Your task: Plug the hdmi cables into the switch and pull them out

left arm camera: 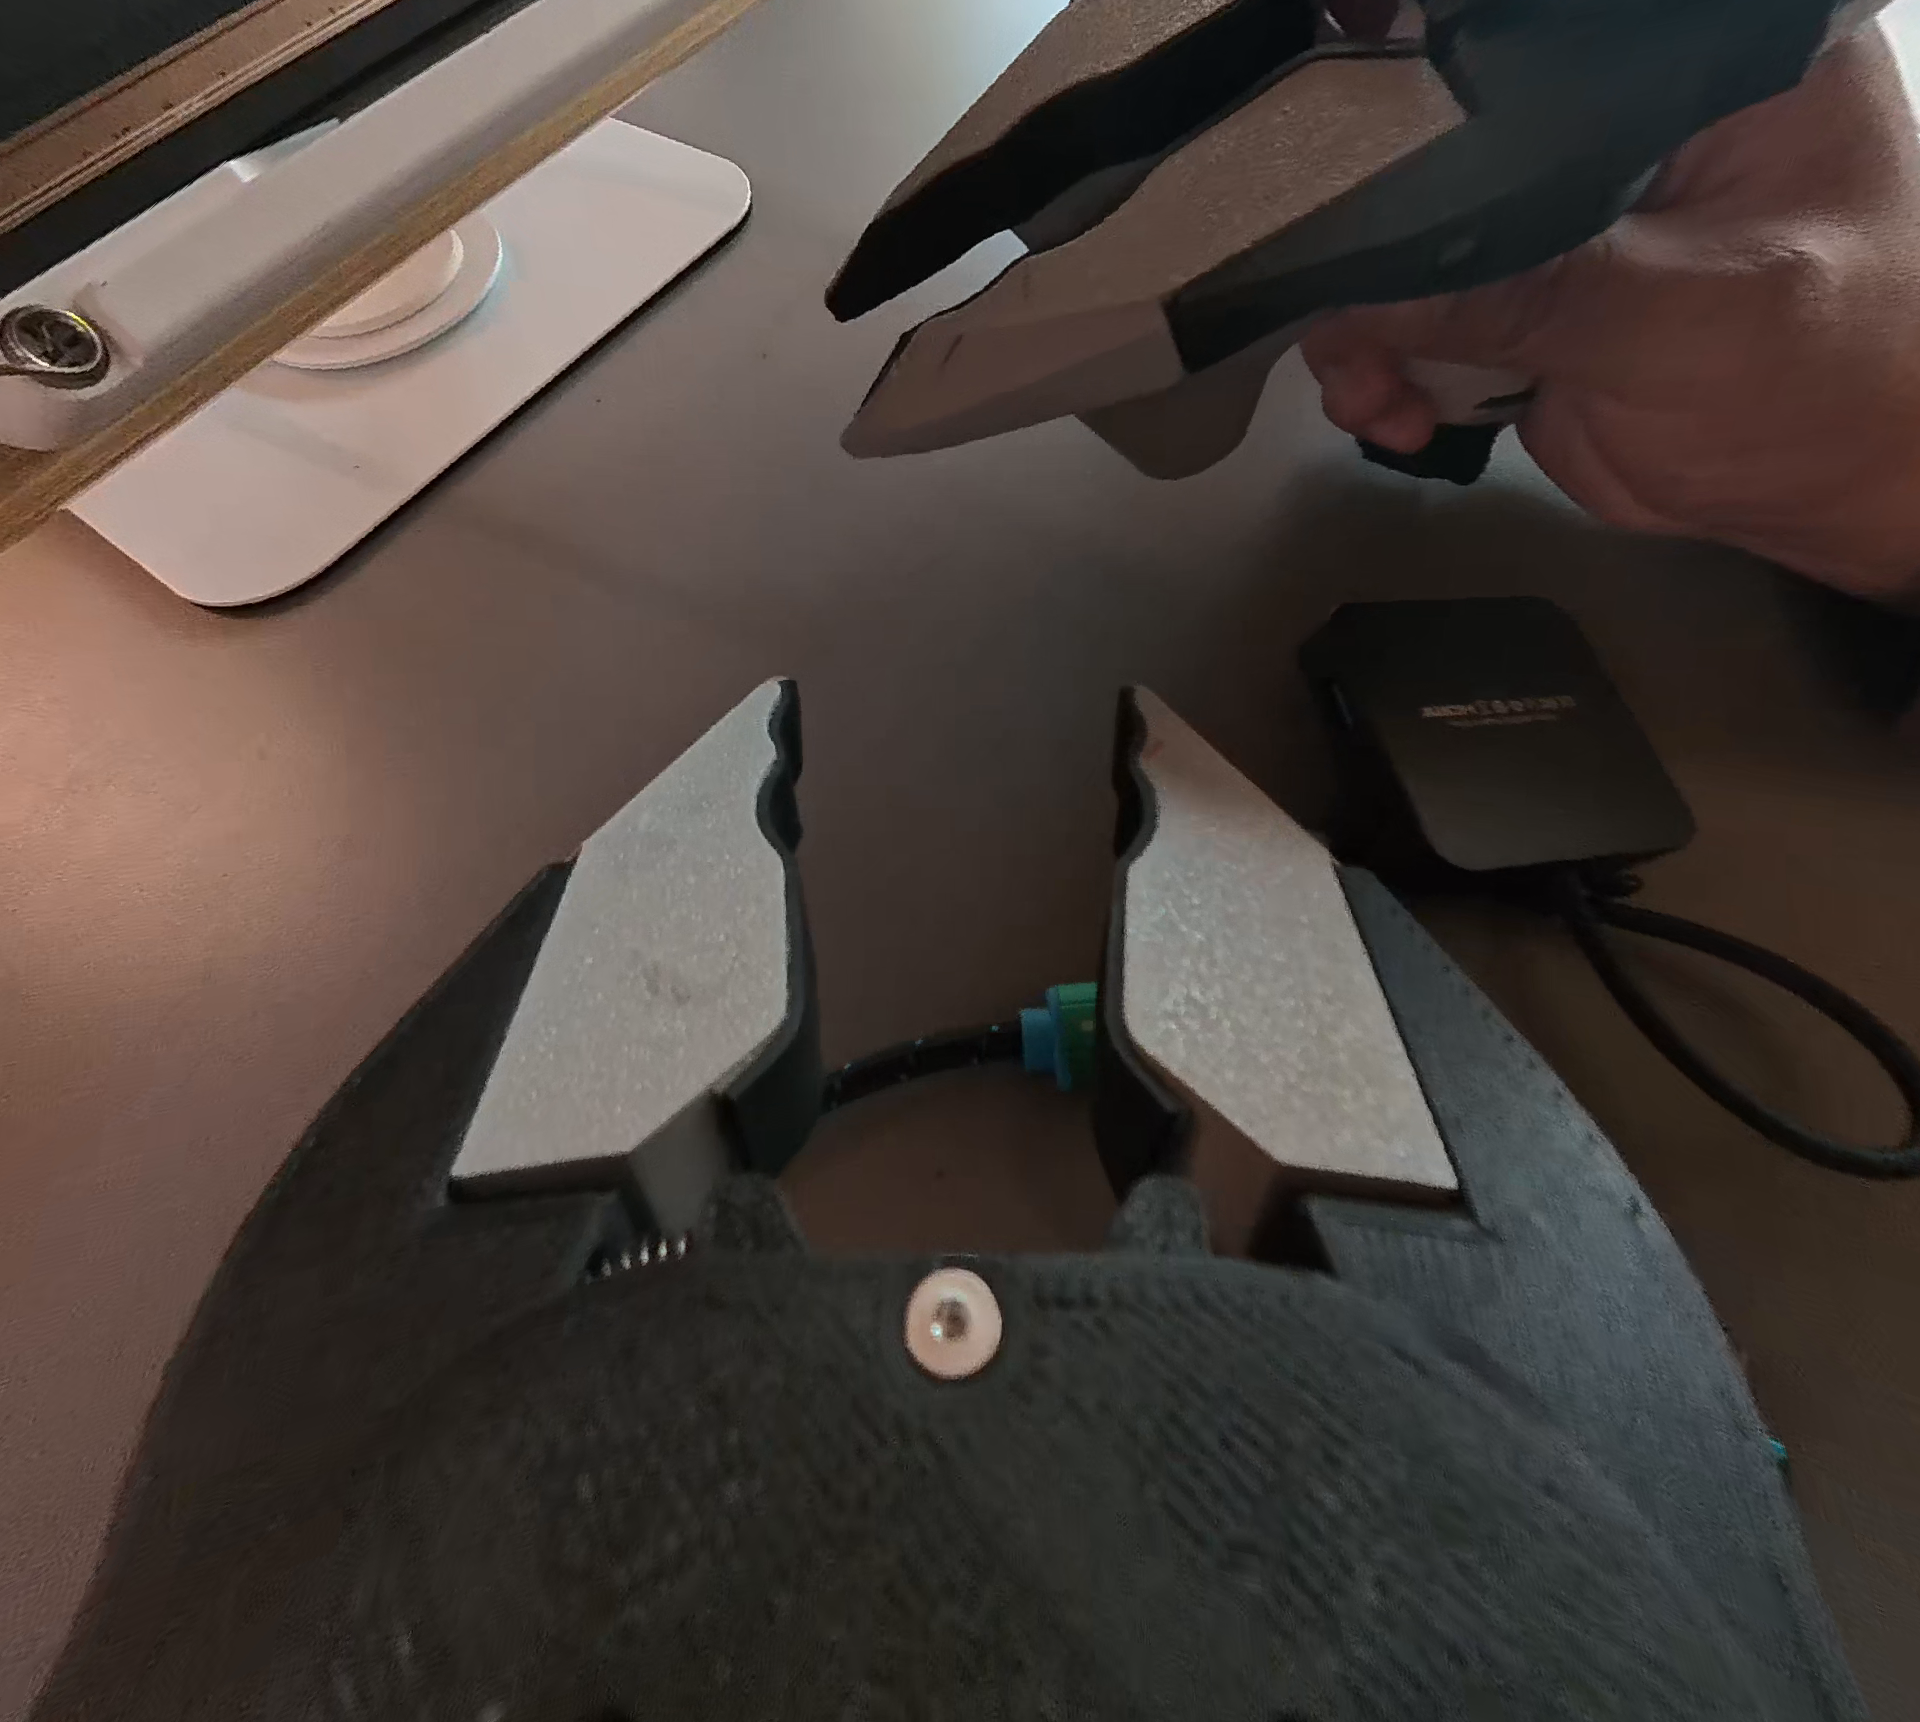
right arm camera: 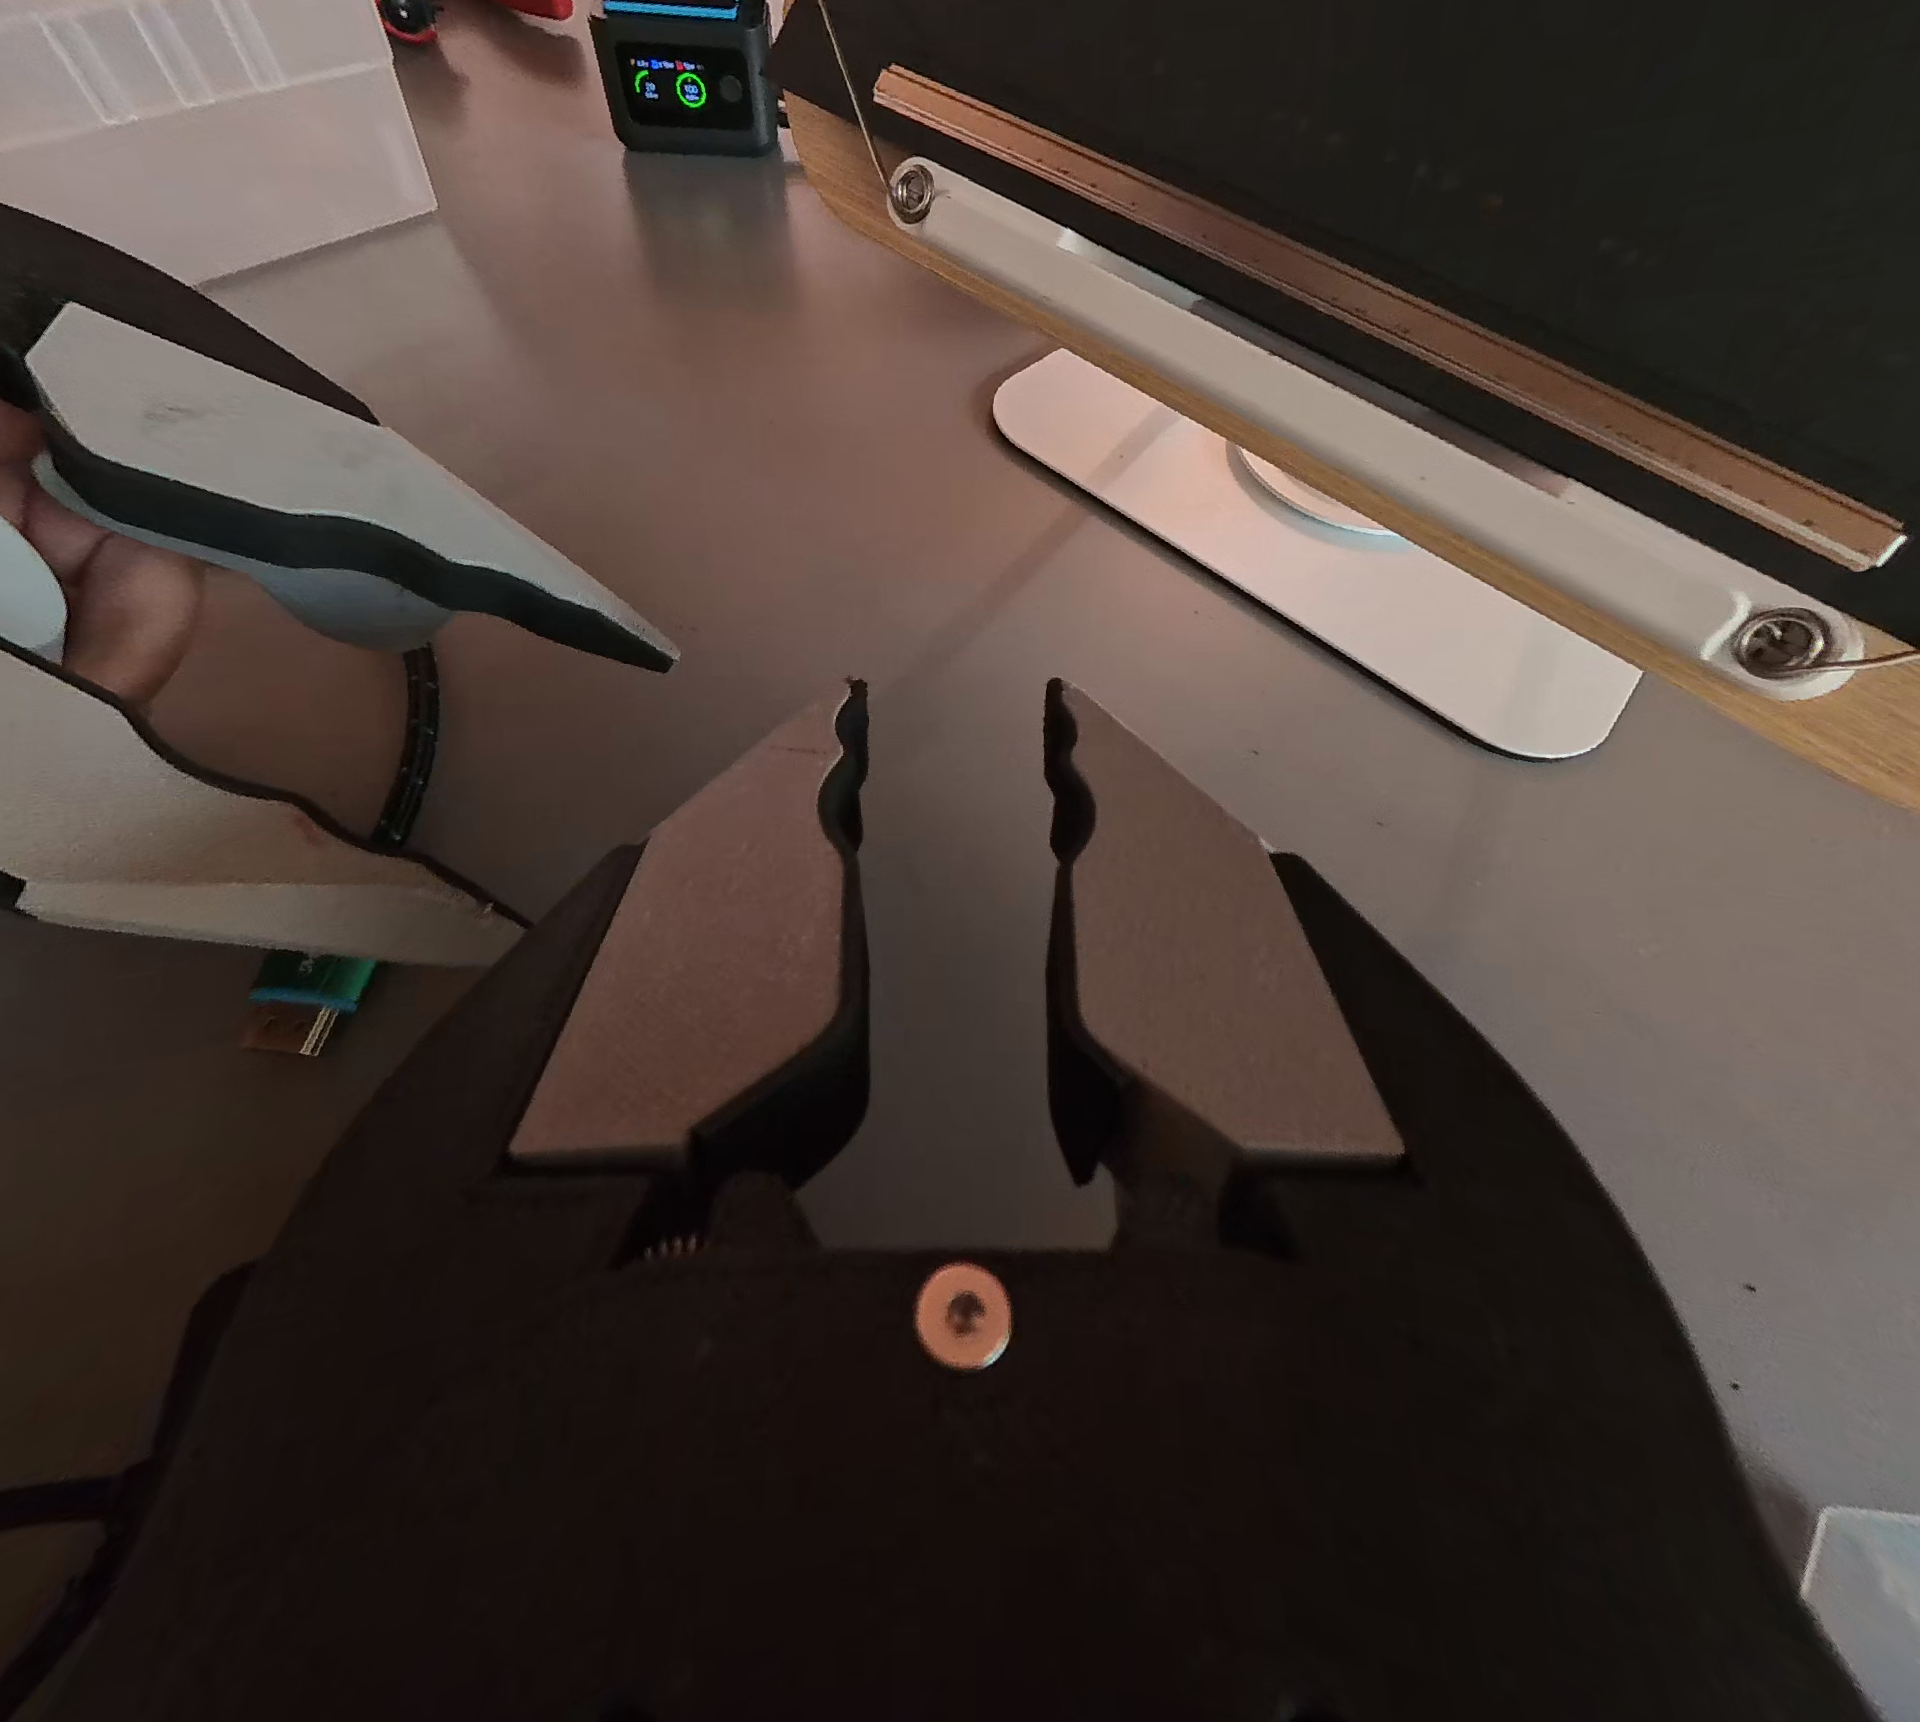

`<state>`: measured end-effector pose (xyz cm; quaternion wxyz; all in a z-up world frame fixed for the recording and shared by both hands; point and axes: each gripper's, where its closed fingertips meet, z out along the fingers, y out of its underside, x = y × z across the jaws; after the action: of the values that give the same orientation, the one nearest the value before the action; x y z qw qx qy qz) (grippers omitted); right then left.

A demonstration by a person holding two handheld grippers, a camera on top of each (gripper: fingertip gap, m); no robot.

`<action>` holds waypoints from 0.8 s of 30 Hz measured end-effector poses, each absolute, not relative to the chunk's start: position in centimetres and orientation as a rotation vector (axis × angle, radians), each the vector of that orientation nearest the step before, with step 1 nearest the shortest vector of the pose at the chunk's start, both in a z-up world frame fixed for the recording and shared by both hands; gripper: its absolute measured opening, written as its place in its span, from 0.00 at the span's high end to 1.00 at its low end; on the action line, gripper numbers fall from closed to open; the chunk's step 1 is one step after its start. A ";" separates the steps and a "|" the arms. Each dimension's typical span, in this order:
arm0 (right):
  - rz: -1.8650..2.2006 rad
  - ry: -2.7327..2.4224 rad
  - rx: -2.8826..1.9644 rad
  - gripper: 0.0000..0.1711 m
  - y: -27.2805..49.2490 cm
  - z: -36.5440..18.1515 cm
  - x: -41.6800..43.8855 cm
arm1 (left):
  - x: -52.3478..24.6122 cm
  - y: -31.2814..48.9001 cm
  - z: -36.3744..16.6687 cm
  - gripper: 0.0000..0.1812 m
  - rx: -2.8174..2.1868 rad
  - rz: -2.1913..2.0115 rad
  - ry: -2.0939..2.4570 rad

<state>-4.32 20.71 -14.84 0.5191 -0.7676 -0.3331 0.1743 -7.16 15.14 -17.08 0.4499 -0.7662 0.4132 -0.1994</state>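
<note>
Left wrist view: your left hand-held gripper [left arm camera: 956,706] gapes wide over the plug [left arm camera: 1058,1030]; your right hand-held gripper [right arm camera: 951,701] is partly apart, empty; the switch [left arm camera: 1496,732] maybe unplugged.

The left black textured-plastic two-finger gripper [left arm camera: 956,696] carries flat grey speckled pads [left arm camera: 665,945] with wavy black inner edges, a round silver screw [left arm camera: 953,1326] centred on its body and a small coiled spring [left arm camera: 639,1251] at one finger's base. The right black plastic gripper [right arm camera: 954,690] is built the same, with a matching screw [right arm camera: 963,1314].
</note>
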 end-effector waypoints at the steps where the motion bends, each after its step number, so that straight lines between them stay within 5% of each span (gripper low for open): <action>1: 0.420 -0.802 -1.838 0.82 20.7 -14.8 -4.4 | -7.2 15.1 -17.1 0.67 -1.894 -0.491 1.022; 24: 0.431 -0.888 -1.865 0.77 19.8 -15.6 -5.1 | -7.6 15.3 -15.4 0.66 -1.901 -0.559 0.900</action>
<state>-5.13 19.84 -15.55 0.4932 -0.7689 -0.3660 0.1777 -7.61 15.33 -15.42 0.4641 -0.7738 0.3662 -0.2276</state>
